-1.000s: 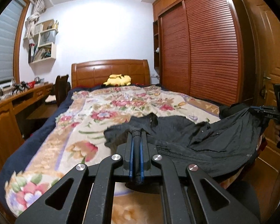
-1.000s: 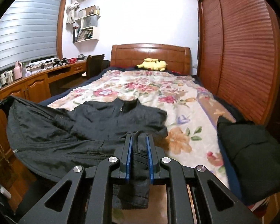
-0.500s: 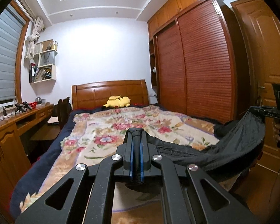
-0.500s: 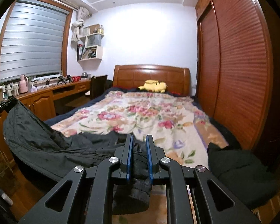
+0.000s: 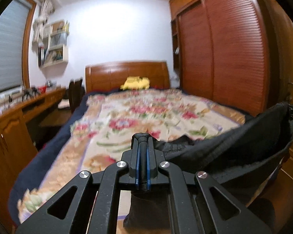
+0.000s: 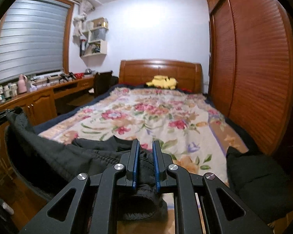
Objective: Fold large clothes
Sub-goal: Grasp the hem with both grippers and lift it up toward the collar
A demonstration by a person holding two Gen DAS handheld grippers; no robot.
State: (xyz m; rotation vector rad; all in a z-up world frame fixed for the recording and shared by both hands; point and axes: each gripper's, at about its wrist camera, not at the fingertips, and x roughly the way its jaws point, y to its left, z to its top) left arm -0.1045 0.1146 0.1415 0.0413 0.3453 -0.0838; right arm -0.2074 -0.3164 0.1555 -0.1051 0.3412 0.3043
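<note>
At the foot edge of the bed (image 6: 220, 136), which carries a cream bedspread with red and pink flowers (image 5: 146, 117), we see both grippers holding one large black cloth garment (image 5: 224, 152).

Writing: we can read nothing for certain. On the far right of the left wrist view, small pale marks show on the black frame of the other gripper, but they are too small and blurred to read. We see no brand or label on the garment.

Left gripper (image 5: 143, 142): its blue-lined jaws stand closed on a thin fold of the black garment, which fills the narrow slot between them and sticks out a little past the tips. From there the cloth runs to the right in a sagging band, off the foot edge, towards the other gripper at the frame's right border.

Right gripper (image 6: 145, 146): its jaws stand slightly apart, clamped on a thicker bunch of the same garment. A rolled cuff or hem hangs down below the jaws. The cloth runs left in a drooping band to the left border of that view.

Between the two grips, part of the garment lies bunched on the bedspread near the foot edge. A second dark bundle of cloth (image 6: 254, 175) lies at the right foot corner. A yellow plush toy (image 6: 163, 82) sits by the wooden headboard (image 6: 160, 72).
</note>
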